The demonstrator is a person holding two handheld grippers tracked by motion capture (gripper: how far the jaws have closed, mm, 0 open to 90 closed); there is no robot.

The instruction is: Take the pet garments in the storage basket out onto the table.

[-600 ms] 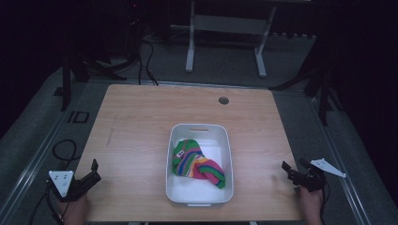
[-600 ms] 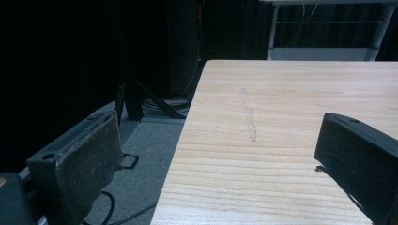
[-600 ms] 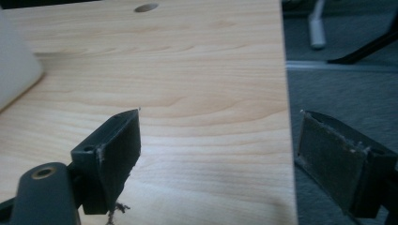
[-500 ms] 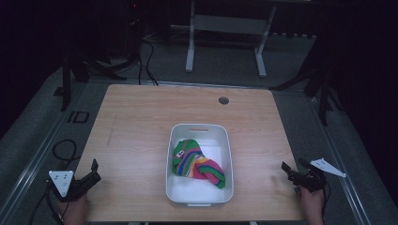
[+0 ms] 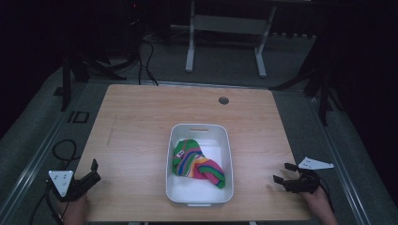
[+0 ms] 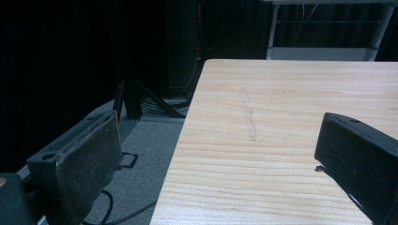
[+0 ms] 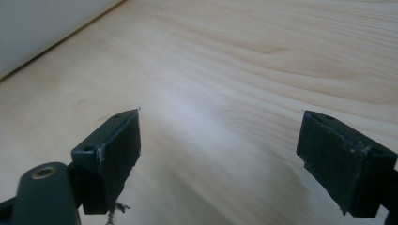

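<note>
Nothing shifted since earlier: left gripper (image 5: 93,171) and right gripper (image 5: 283,174) sat low at the table's (image 5: 141,122) near corners, jaws spread, well apart from the white bin (image 5: 199,199) holding a striped sock (image 5: 197,161).

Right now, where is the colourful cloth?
In the high view the cloth lies inside the white bin at the table's near middle, between the left gripper and the right gripper.
</note>
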